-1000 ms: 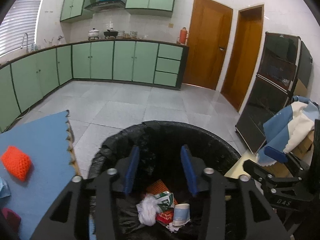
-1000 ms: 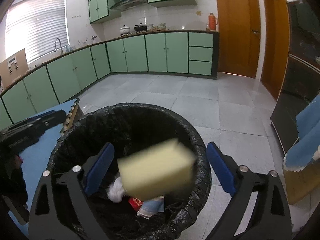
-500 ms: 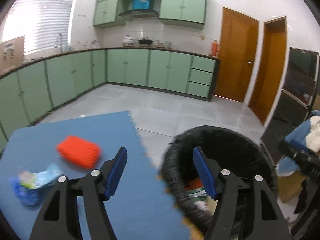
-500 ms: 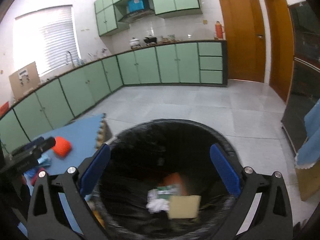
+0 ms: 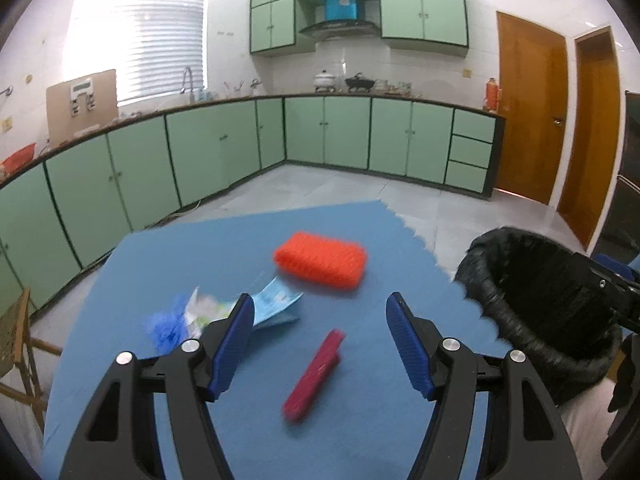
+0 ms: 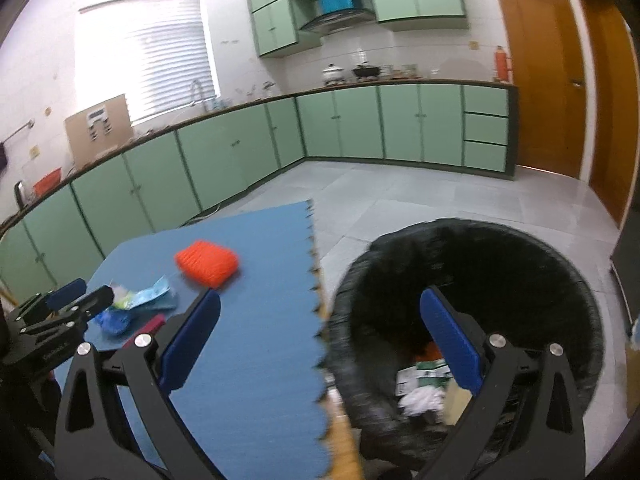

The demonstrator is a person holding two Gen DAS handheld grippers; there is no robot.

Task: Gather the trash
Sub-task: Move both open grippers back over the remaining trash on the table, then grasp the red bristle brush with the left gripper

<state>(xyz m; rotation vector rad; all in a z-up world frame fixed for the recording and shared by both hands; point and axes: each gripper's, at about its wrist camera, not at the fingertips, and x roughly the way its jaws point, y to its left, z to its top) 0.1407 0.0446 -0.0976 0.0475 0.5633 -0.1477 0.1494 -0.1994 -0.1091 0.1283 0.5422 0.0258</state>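
Note:
A blue mat (image 5: 224, 252) covers the table. On it lie an orange sponge (image 5: 320, 260), a light blue wrapper (image 5: 276, 304), a crumpled blue piece (image 5: 166, 326) and a dark red flat packet (image 5: 316, 374). My left gripper (image 5: 320, 344) is open and empty, just above the red packet. My right gripper (image 6: 320, 344) is open and empty over the mat's edge beside the black-lined trash bin (image 6: 472, 248), which holds several pieces of trash (image 6: 424, 384). The bin also shows at right in the left wrist view (image 5: 532, 280). The sponge (image 6: 208, 262) and the left gripper (image 6: 76, 300) show in the right wrist view.
Green kitchen cabinets (image 5: 224, 152) run along the far walls. Two brown doors (image 5: 532, 116) stand at the right. A grey tiled floor (image 6: 400, 196) lies beyond the table. A wooden frame (image 5: 20, 344) stands at the table's left.
The yellow sponge fell from my right gripper into the bin. My left gripper swung from over the bin to over the mat. My right gripper shifted left toward the mat.

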